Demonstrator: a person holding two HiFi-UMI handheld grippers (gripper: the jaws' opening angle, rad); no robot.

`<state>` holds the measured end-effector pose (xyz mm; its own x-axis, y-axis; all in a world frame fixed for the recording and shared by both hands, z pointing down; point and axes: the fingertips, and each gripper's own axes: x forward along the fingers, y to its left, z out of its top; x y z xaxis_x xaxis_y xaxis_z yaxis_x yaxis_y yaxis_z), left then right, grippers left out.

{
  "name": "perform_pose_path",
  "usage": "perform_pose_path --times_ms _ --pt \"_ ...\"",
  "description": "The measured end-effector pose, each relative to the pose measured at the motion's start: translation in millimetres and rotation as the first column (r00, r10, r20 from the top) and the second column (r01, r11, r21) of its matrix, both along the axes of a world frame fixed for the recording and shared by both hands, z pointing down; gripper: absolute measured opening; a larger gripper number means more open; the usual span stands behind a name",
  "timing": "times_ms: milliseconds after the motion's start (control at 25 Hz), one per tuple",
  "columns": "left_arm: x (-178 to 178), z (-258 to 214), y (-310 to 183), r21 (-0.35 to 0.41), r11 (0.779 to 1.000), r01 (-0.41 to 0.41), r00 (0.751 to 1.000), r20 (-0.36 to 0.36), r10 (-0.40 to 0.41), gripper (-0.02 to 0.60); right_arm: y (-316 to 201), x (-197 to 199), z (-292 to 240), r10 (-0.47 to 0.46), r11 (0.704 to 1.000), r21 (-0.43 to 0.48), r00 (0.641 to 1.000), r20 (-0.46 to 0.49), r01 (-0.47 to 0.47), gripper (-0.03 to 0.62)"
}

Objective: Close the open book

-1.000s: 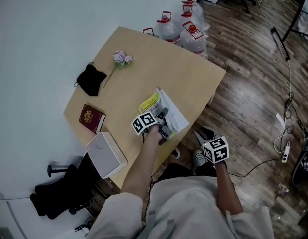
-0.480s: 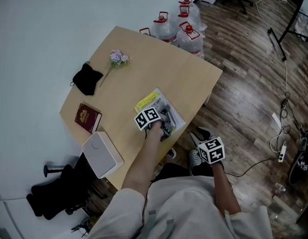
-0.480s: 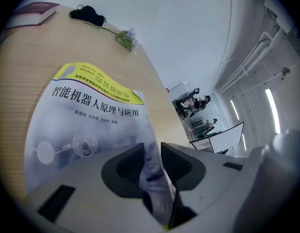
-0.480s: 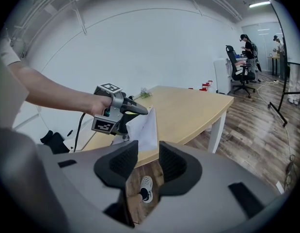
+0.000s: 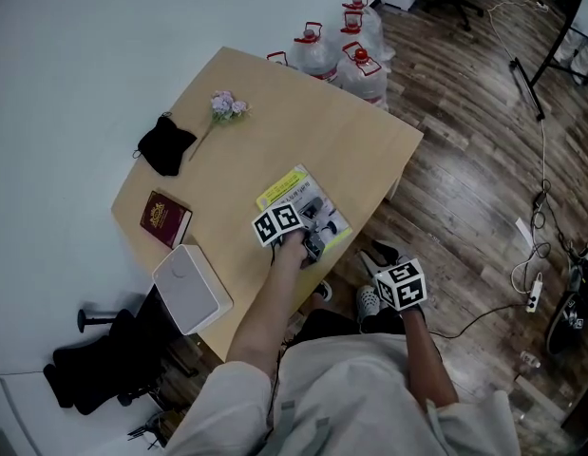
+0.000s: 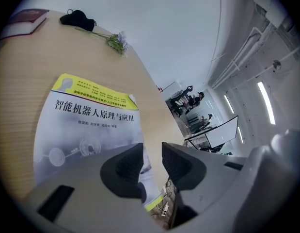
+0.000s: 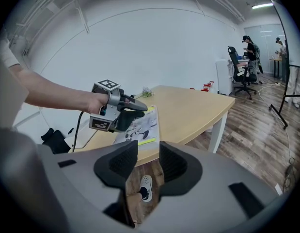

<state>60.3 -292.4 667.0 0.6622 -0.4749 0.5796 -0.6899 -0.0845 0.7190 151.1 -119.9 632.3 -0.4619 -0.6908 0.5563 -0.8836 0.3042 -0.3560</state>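
Note:
The book (image 5: 301, 200) lies shut and flat on the wooden table (image 5: 350, 141), near its front edge, with its grey and yellow cover up. In the left gripper view the cover (image 6: 86, 125) fills the lower left. My left gripper (image 6: 152, 154) hovers over the book's near corner; its jaws have just been opening, with nothing pressed between them. The right gripper view shows that left gripper (image 7: 121, 111) resting above the book (image 7: 140, 125). My right gripper (image 7: 149, 154) hangs off the table over the floor, its jaws slightly apart and empty. Its marker cube (image 5: 403, 285) shows at the lower right.
A maroon book (image 5: 165, 219) and a white box (image 5: 191, 288) sit at the table's left end. A black pouch (image 5: 166, 145) and a flower sprig (image 5: 222, 105) lie farther back. Water jugs (image 5: 346, 50) stand beyond the table. Cables (image 5: 536, 283) lie on the wooden floor.
The raised part of the book has come down and the book now lies flat and shut. The left gripper stayed at its near corner. The right gripper barely moved.

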Motion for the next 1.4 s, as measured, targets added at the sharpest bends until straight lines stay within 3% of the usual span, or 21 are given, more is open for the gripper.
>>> perform_pose_path --times_ms 440,640,880,1080,1280,1400 --pt "-41 -25 26 0.132 0.99 -0.05 0.998 0.031 0.047 0.126 -8 -24 -8 -0.067 0.997 0.024 0.998 -0.017 0.067 0.144" --pt "-60 -39 49 0.212 0.975 -0.073 0.996 0.071 0.059 0.126 -5 -33 -9 -0.096 0.995 0.023 0.995 -0.031 0.097 0.146" --pt "-92 -79 79 0.36 0.932 -0.033 0.995 0.101 -0.004 0.126 -7 -41 -16 -0.119 0.992 0.037 0.992 -0.045 0.121 0.147" --pt "-128 -100 95 0.448 0.893 0.05 0.988 0.111 -0.111 0.124 -9 -50 -18 -0.128 0.989 0.061 0.989 -0.069 0.132 0.149" --pt "-154 -114 112 0.534 0.845 0.026 0.951 0.247 -0.185 0.124 -12 -64 -19 -0.144 0.986 0.074 0.985 -0.092 0.151 0.149" --pt "-161 -117 128 0.561 0.827 -0.031 0.922 0.336 -0.193 0.124 -16 -71 -23 -0.13 0.984 0.104 0.984 -0.119 0.143 0.149"
